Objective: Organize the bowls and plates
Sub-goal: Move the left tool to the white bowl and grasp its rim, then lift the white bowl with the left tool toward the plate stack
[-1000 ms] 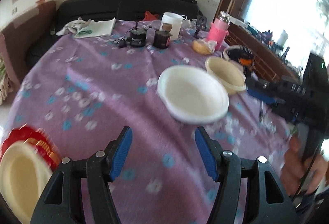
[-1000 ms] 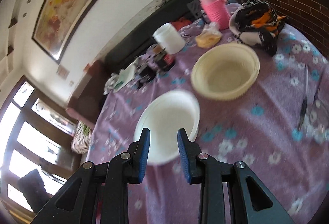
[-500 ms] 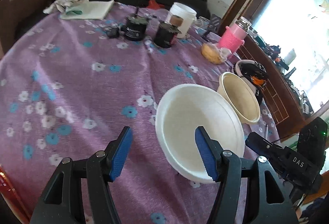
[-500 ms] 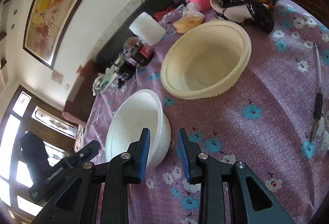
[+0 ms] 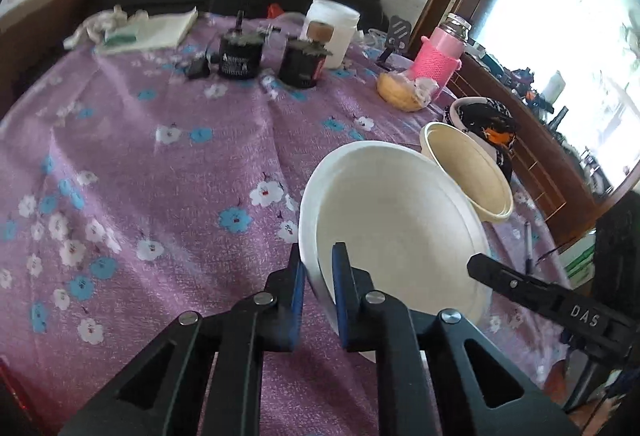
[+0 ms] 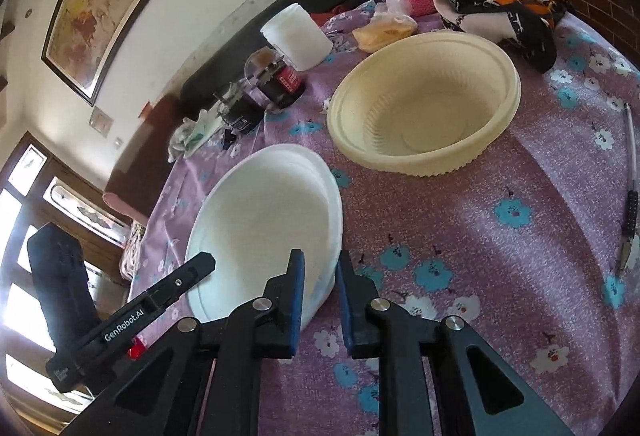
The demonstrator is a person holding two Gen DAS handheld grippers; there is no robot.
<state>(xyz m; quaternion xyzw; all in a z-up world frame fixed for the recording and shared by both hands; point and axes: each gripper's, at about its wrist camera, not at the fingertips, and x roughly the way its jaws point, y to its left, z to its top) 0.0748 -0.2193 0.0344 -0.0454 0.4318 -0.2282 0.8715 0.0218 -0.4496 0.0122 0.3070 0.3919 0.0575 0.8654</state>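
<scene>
Hand-held gripper point(image 5: 318, 288) astride white bowl point(image 5: 400, 220) rim

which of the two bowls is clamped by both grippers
The white bowl, nearest the cameras: left gripper and right gripper pinch opposite rims. The cream bowl sits untouched.

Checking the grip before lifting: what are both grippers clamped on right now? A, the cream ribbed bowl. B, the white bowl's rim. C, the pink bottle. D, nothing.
B: the left gripper and right gripper each pinch opposite sides of the white bowl rim.
</scene>
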